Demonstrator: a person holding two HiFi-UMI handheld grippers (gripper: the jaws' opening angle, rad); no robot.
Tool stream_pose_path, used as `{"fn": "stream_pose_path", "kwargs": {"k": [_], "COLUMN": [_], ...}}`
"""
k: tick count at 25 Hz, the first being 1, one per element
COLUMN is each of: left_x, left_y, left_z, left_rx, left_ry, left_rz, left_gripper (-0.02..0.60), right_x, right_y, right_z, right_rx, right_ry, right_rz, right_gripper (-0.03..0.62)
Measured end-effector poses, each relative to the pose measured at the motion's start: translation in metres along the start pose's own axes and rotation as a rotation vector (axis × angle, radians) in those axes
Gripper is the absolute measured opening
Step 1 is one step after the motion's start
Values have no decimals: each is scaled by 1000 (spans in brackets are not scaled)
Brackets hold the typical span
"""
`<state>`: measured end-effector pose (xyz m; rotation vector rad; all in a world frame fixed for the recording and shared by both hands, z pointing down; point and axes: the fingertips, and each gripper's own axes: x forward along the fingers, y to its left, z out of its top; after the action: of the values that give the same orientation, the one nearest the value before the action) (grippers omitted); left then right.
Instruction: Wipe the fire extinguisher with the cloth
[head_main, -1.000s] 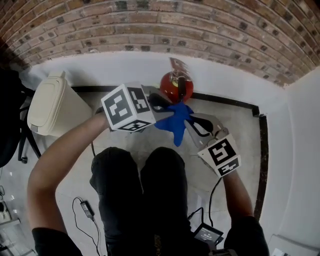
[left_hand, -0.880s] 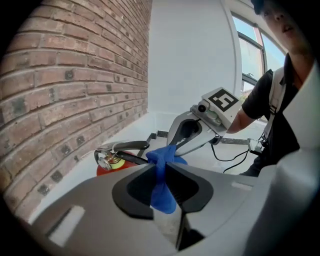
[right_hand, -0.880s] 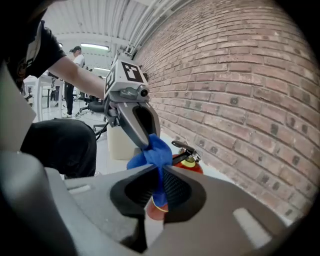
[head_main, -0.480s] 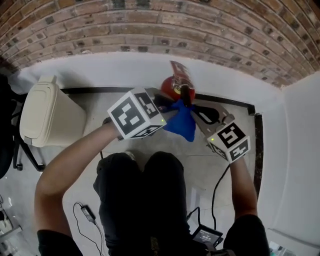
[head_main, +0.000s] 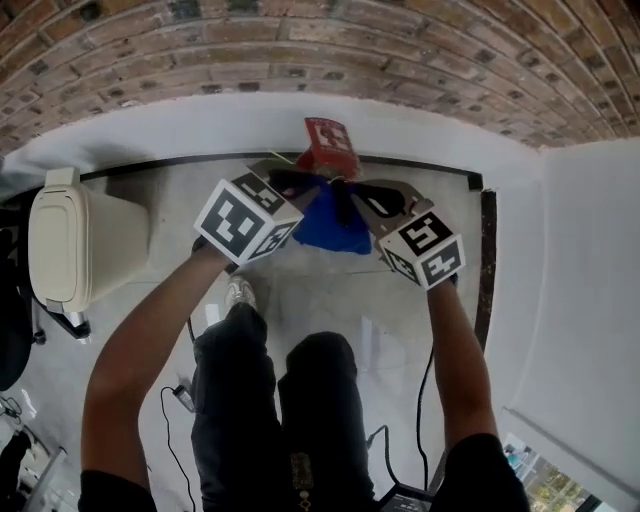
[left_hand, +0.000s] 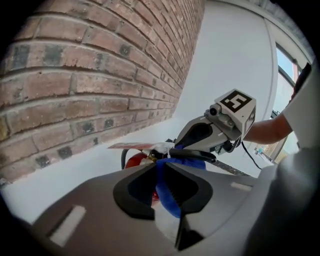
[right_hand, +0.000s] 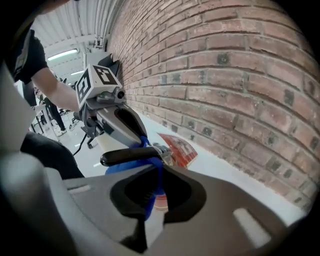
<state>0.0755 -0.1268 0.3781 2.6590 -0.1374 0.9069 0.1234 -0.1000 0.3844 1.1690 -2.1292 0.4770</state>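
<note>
A blue cloth (head_main: 325, 228) is draped over the red fire extinguisher (left_hand: 134, 161), which stands on the floor against the wall. In the head view the cloth hides its body; only its red tag (head_main: 328, 145) and black lever (right_hand: 131, 156) show. My left gripper (head_main: 303, 184) is shut on the cloth's left side, its jaws having just closed a little further on the cloth (left_hand: 170, 197). My right gripper (head_main: 347, 191) is shut on the right side, with cloth (right_hand: 149, 192) pinched between its pads. Both grippers meet tip to tip above the extinguisher's head.
A beige lidded bin (head_main: 75, 250) stands to the left. A brick wall (head_main: 400, 50) with a white base runs behind, and a white wall (head_main: 580, 300) closes the right. The person's legs (head_main: 280, 400) and a cable (head_main: 425, 380) occupy the near floor.
Both grippers have moved up the view toward the wall, taking the cloth with them. The cloth now covers the red body that showed beside it before.
</note>
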Motion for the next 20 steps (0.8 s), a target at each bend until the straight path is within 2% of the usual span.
{"fn": "stream_pose_path", "kwargs": {"k": [3,7,10,14,20], "left_x": [3,11,10,6,-2], "left_y": [-3,-19,-28,-50,-39], "left_z": [-10,-20,-28,-54,-34], "left_rx": [-15,25,-12,-62,-62], "left_ry": [49,115,140,212,193], "left_rz": [9,25,27,-7,32], "left_gripper": [41,37,34,34,34], "right_x": [6,3,1,-4,-3], "right_y": [3,18,28,48,34], "right_z": [-3,-25,-33,-51,-35], "right_rx": [-41,56,125,103,80], "right_ry": [69,92,79,112,90], "right_rz": [27,74,88,111,77], "right_gripper": [28,25,23,23,23]}}
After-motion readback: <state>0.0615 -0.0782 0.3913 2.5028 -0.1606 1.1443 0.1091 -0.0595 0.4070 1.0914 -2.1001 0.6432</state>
